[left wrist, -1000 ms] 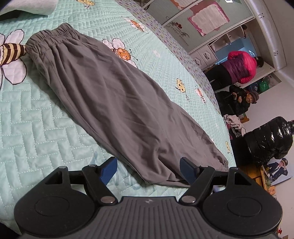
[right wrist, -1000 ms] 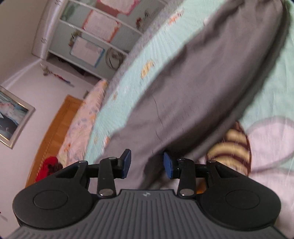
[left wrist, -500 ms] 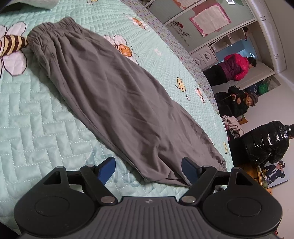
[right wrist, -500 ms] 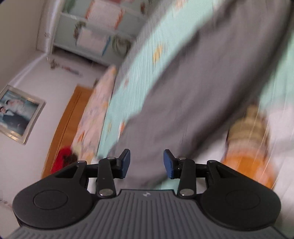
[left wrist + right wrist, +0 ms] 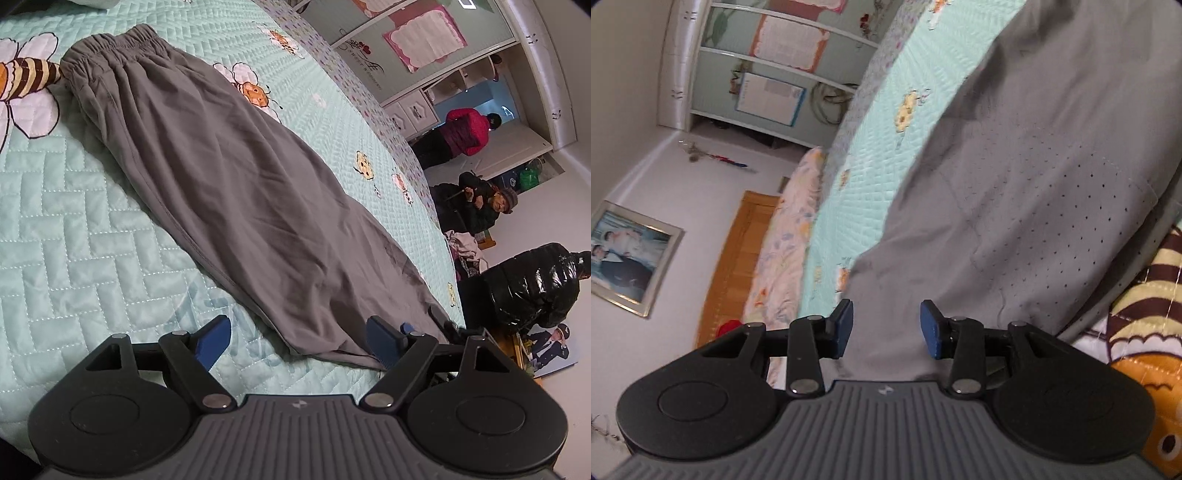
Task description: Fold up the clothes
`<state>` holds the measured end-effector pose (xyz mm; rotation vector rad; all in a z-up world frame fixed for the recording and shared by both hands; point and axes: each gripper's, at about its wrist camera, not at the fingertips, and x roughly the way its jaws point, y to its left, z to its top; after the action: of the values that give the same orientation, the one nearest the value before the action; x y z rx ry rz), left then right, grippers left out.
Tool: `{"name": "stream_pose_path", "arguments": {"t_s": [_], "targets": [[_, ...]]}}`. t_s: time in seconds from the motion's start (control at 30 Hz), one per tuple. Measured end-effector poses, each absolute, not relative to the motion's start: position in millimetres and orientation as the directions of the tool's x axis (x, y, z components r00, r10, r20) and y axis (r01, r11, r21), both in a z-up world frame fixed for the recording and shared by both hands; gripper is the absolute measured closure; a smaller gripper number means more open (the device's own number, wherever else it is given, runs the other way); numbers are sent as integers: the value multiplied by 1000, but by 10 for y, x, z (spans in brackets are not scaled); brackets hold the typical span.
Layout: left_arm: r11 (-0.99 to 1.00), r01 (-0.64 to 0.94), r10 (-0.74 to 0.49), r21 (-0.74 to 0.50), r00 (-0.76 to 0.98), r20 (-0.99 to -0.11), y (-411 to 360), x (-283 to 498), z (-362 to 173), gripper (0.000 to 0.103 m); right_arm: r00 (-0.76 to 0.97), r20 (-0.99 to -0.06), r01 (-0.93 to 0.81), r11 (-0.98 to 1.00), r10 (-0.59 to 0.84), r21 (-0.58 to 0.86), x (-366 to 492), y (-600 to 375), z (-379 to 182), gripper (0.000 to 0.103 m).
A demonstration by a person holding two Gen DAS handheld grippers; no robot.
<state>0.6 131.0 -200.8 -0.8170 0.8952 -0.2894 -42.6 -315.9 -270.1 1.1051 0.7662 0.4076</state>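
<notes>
Grey trousers (image 5: 236, 192) lie folded lengthwise on a mint quilted bedspread (image 5: 74, 236) printed with bees. Their elastic waistband (image 5: 114, 46) is at the far left and the leg cuffs (image 5: 332, 343) are nearest the camera. My left gripper (image 5: 298, 340) is open wide, low over the bed, with the cuff end lying between its blue fingertips. In the right wrist view, my right gripper (image 5: 887, 326) is open just above grey perforated trouser fabric (image 5: 1052, 206). The fabric runs under and between its fingers; I cannot tell which end of the trousers this is.
The bed's far edge (image 5: 424, 184) drops to the floor at the right. Beyond it are a person in a pink jacket (image 5: 467, 131), a seated person (image 5: 480, 210) and one in a black puffer jacket (image 5: 532, 284). A pillow (image 5: 783, 254), wooden headboard (image 5: 735, 258) and wardrobe (image 5: 775, 62) border the bed.
The right gripper swung fast across the trousers and now sits closer over the grey fabric. The left gripper shifted slightly at the cuffs, with its jaws a touch wider.
</notes>
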Motion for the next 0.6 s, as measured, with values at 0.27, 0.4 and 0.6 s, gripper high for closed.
{"name": "stream_pose_path", "arguments": {"t_s": [0.27, 0.4, 0.6], "targets": [[667, -99, -546, -739, 609, -575, 1301, 17, -2020, 20, 606, -385, 34, 461, 696, 887, -795, -2977, -2780, 59], [670, -94, -547, -736, 608, -575, 1298, 2, -2005, 20, 600, -392, 26, 473, 698, 881, -865, -2955, -2818, 59], [670, -99, -546, -735, 605, -579, 1300, 0, -2017, 20, 555, -427, -19, 524, 714, 852, -697, -2724, -2808, 60]]}}
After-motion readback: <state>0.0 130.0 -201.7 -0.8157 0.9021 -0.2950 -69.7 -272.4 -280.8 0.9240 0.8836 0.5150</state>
